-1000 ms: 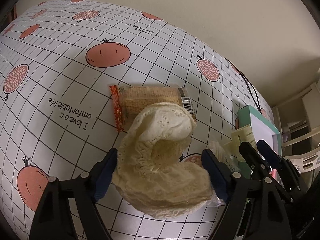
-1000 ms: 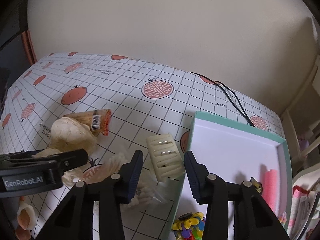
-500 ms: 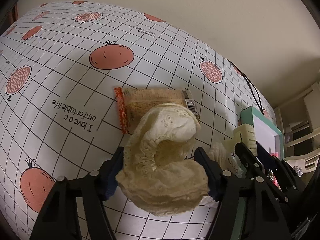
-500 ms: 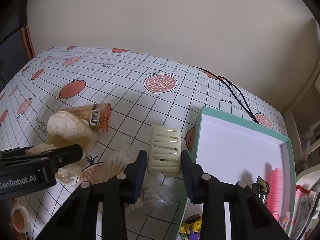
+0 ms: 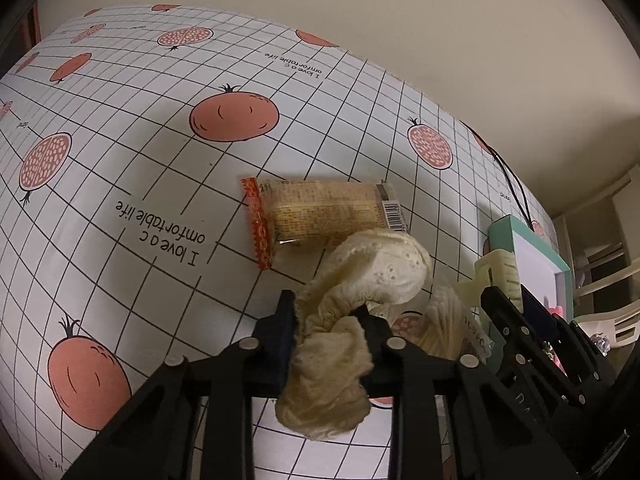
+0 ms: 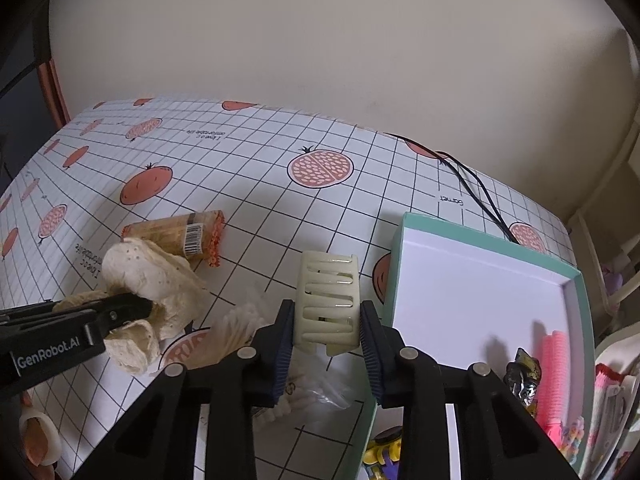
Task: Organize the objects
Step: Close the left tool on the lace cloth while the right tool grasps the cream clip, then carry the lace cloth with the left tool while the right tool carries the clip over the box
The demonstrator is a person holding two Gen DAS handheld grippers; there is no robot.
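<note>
The left gripper (image 5: 328, 320) has its jaws clamped on a cream lace scrunchie (image 5: 360, 280), near the tabletop's (image 5: 140, 160) middle. The right gripper (image 6: 326, 332) clamps a cream hair claw (image 6: 326, 304) just beside the teal box (image 6: 480, 280).

Table (image 6: 256, 184): grid cloth, fruit print. On it: snack pack (image 6: 180, 234), cotton swab bag (image 6: 240, 330), teal box (image 6: 400, 256), black cable (image 6: 476, 184).

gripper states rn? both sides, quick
Left gripper: shut on the cream lace scrunchie.
Right gripper: shut on the cream hair claw clip.
</note>
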